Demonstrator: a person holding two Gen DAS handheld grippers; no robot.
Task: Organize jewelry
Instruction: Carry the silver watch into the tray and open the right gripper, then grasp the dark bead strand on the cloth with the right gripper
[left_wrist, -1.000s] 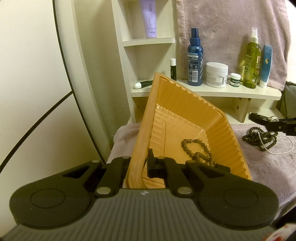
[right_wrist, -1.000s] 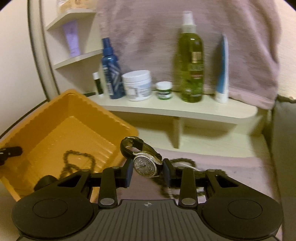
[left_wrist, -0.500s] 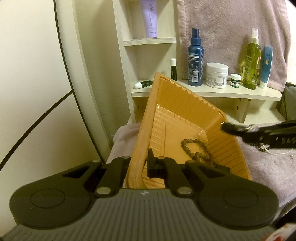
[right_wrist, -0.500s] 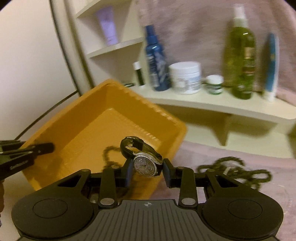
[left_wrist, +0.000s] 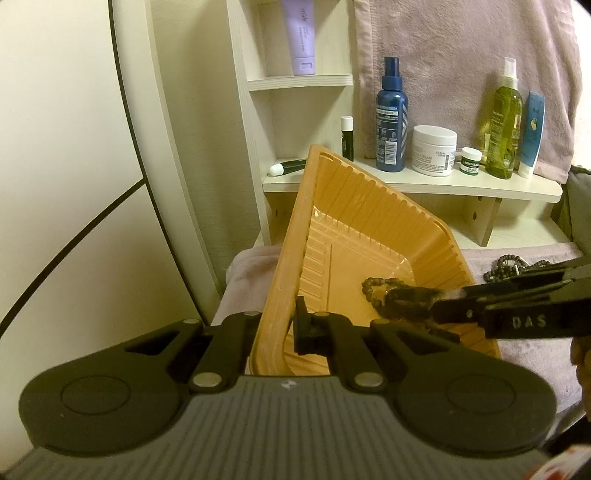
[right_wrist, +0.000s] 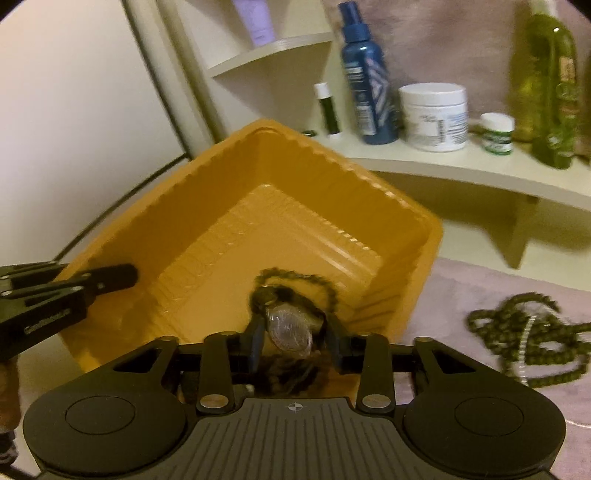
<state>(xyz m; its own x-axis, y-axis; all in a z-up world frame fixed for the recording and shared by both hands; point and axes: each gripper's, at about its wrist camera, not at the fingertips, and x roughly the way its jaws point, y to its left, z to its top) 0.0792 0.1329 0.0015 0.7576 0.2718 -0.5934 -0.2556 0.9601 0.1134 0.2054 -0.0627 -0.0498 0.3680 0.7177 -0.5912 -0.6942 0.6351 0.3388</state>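
An orange plastic tray (left_wrist: 369, 206) is tilted up on a pink towel; my left gripper (left_wrist: 284, 325) is shut on its near rim. A dark bead bracelet (left_wrist: 373, 286) lies inside the tray. My right gripper (right_wrist: 293, 332) is over the tray (right_wrist: 177, 199), its fingers spread wider around a watch (right_wrist: 290, 330) with a sparkly face that sits between them over the bracelet (right_wrist: 295, 275). In the left wrist view the right gripper (left_wrist: 413, 301) reaches in from the right with the watch at its tip.
A tangle of dark bead necklaces and a thin white chain (right_wrist: 528, 332) lies on the towel right of the tray. A shelf (left_wrist: 443, 186) behind holds a blue spray bottle (left_wrist: 391, 114), white jar (left_wrist: 434, 149), green bottle (left_wrist: 504, 118) and tubes.
My right gripper has carried the watch left from the towel to over the tray and lowered it inside; its fingers have spread apart. The left gripper and tray have not moved.
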